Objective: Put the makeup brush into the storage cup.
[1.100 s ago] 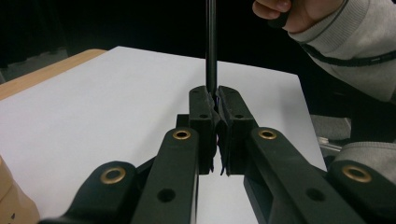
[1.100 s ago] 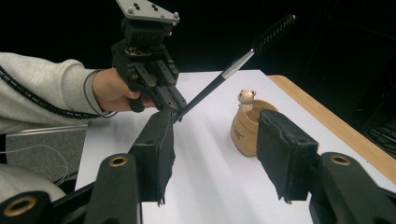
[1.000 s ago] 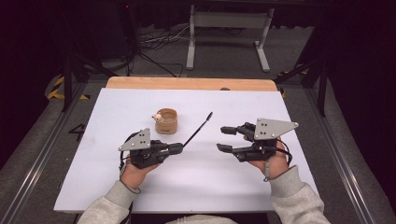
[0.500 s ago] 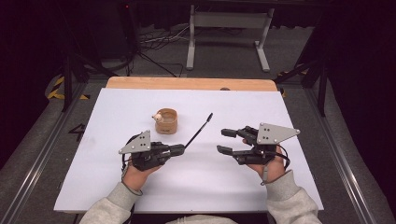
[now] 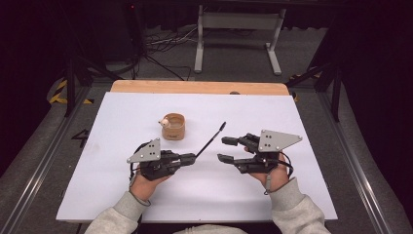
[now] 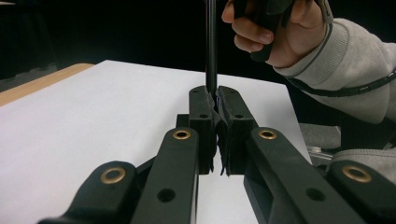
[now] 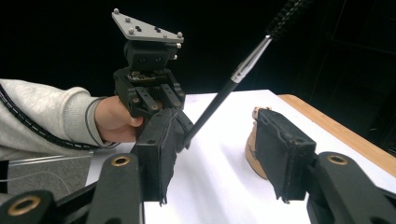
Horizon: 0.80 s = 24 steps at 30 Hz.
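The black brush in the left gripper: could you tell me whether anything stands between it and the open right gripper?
Nothing visible does. The black brush slants up from the left gripper, and only bare white table lies between it and the right gripper; the wooden cup stands off behind.

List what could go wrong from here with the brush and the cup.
The left gripper pinches the brush at its very end, so it may pivot or slip. The right gripper stands open beside the brush; closing off-line could knock it loose. The small wooden cup looks light and could tip if bumped.
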Each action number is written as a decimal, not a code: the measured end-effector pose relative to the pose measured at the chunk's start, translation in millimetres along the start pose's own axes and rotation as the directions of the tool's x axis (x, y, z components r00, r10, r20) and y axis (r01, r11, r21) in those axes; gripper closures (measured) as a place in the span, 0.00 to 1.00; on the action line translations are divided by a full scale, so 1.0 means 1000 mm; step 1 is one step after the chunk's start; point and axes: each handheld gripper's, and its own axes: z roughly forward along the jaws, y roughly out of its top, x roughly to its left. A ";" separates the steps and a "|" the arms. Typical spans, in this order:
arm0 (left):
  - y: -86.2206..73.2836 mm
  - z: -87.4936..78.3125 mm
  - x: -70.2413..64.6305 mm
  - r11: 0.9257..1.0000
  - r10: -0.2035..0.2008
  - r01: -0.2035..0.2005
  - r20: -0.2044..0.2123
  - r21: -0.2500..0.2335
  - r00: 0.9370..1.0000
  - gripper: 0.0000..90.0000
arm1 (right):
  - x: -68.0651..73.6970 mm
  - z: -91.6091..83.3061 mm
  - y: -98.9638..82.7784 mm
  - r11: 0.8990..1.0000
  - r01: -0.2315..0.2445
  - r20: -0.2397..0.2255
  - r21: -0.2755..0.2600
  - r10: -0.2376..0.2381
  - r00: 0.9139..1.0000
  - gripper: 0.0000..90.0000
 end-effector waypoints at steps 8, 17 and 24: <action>0.000 0.001 -0.001 1.000 -0.001 0.001 0.009 -0.005 1.000 0.95 | 0.003 0.016 -0.003 1.000 -0.012 -0.025 -0.010 0.012 1.000 0.56; -0.002 0.006 -0.003 1.000 0.006 -0.006 0.025 0.005 1.000 0.95 | 0.001 0.019 -0.005 0.999 -0.043 -0.029 -0.030 0.042 0.999 0.64; -0.002 0.008 -0.005 1.000 0.017 -0.017 0.030 0.005 0.999 0.95 | 0.001 0.024 -0.009 0.998 -0.063 -0.046 -0.023 0.062 0.997 0.68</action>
